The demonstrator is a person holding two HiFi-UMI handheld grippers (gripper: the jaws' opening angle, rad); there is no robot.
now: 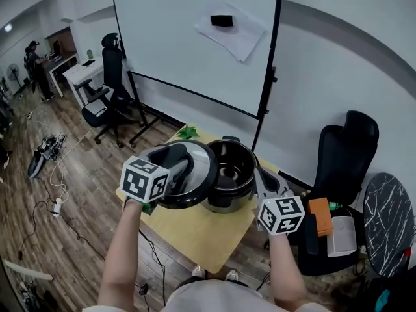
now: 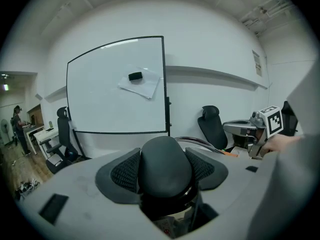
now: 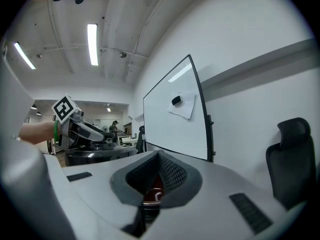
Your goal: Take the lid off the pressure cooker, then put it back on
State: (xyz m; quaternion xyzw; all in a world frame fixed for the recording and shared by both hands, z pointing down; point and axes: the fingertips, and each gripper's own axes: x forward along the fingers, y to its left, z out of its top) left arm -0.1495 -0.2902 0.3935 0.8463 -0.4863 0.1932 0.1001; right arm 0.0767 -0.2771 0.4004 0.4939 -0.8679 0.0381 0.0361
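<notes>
Currently the lid is off the pot, gripped by the left gripper.
Left gripper [image 1: 174, 162] jaws are clamped on the black handle [image 2: 165, 166] of the lid [image 1: 192, 174], which is tilted just left of the open pressure cooker pot [image 1: 232, 168] on the yellow table [image 1: 195, 233]. Right gripper [image 1: 261, 175] is just right of the pot, jaws closed together.

Premises present as an open-plan office. Evidence: a free-standing whiteboard [image 1: 195, 38], swivel office chairs [image 1: 107, 90], white desks [image 1: 83, 71] with a person [image 1: 32, 64] at one. Strip lights [image 3: 92, 44] on the ceiling, cables [image 1: 49, 155] trailing across wood flooring [image 1: 78, 226].
</notes>
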